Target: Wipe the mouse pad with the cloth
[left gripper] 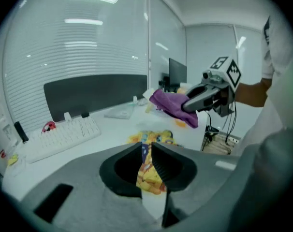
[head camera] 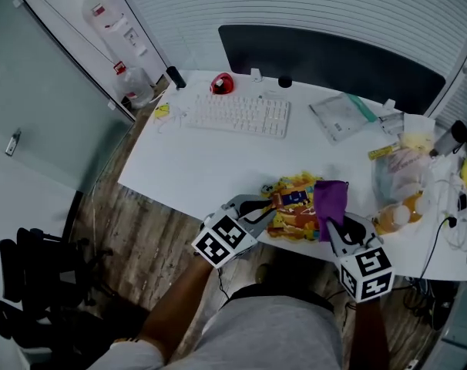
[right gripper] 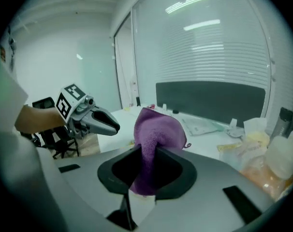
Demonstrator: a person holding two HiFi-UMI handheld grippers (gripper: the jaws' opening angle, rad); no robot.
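A person is standing at the near edge of a white desk (head camera: 195, 160), holding a pair of tongs in each hand. The left tongs (head camera: 258, 216) are closing to a narrow gap on the left edge of the mouse pad (head camera: 291, 222), a bright yellow printed pad lying at the front of the desk. The right tongs (head camera: 331, 230) are pinching a purple cloth (head camera: 331, 199) firmly between them, and the cloth is bunching up above the tips and hanging over the right part of the pad. Farther back, a white keyboard (head camera: 237, 114) is lying with a small red object (head camera: 222, 84) just behind it. To the right, a flat clear pouch (head camera: 341, 116) is holding what looks like papers, and a crumpled clear plastic bag (head camera: 399, 183) near the desk's right end is holding pale and orange things too blurred to name.
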